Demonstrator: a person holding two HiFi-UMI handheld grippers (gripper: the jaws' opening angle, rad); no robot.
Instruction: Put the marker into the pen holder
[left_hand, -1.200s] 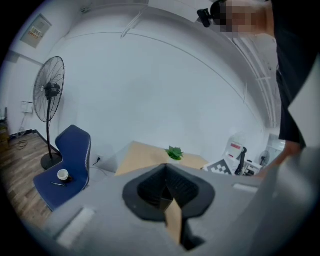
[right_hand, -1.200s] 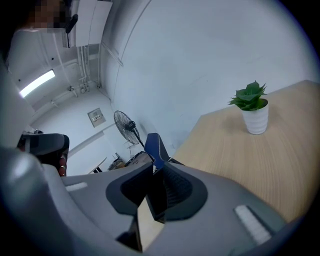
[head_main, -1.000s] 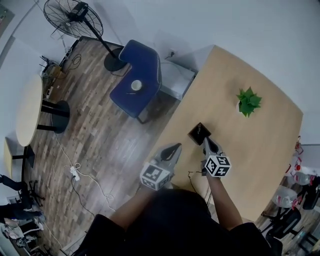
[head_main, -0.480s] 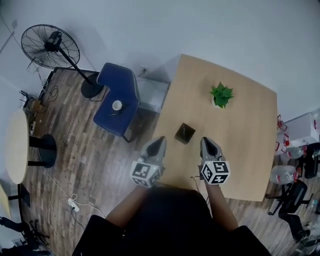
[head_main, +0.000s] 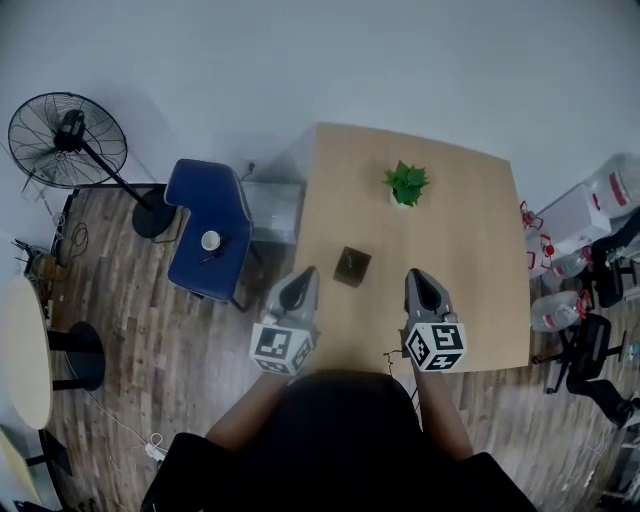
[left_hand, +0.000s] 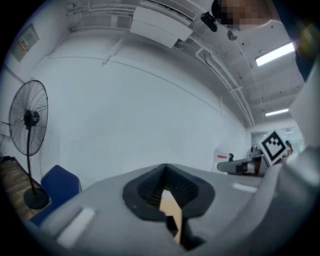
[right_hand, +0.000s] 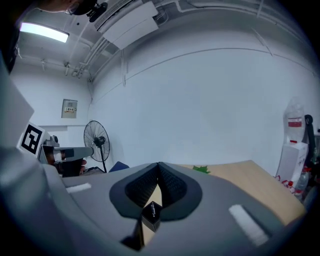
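A small black square pen holder (head_main: 351, 266) stands on the wooden table (head_main: 470, 260), left of its middle. In the right gripper view the pen holder (right_hand: 151, 216) shows low between the jaws, with a thin marker (right_hand: 152, 209) standing in it. My left gripper (head_main: 305, 274) hangs at the table's left edge, near side of the holder, jaws shut and empty. My right gripper (head_main: 416, 274) is over the table to the holder's right, also shut on nothing. Tips meet in both gripper views: left gripper (left_hand: 165, 168), right gripper (right_hand: 159, 165).
A small green potted plant (head_main: 405, 184) stands at the table's far side. A blue chair (head_main: 207, 243) with a cup on it and a standing fan (head_main: 66, 140) are on the wood floor to the left. Water jugs and boxes (head_main: 590, 210) sit to the right.
Both grippers have drawn back from the pen holder toward the near edge; the right one was right beside it a second ago. The head view has swung, and the table now sits squarely ahead.
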